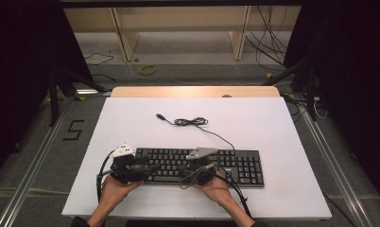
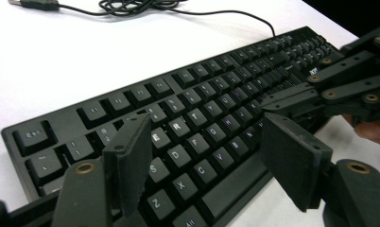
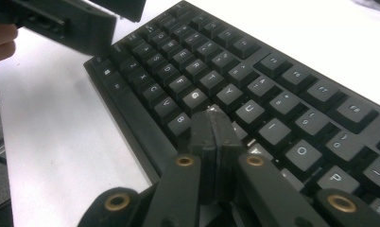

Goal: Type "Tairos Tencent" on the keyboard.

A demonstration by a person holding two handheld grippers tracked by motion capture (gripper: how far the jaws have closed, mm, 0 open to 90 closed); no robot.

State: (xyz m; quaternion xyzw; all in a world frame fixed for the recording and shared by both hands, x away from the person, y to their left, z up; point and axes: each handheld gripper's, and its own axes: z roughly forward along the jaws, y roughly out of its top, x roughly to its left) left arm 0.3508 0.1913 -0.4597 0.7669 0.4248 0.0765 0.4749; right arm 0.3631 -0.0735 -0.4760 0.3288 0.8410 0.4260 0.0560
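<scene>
My keyboard (image 1: 197,165) looks like matt black plastic; my table (image 1: 273,127) is smooth matt white, wood-edged at the far side.

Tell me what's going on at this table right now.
A person is working over a black keyboard on a white table with a tool in each hand. The right tool has its jaws shut together, with nothing between them, its tip down among the middle letter keys, as if to press one. The left tool hovers above the keyboard's left end with its jaws open and nothing between them. The keyboard's cable lies loosely coiled behind it, unplugged.
</scene>
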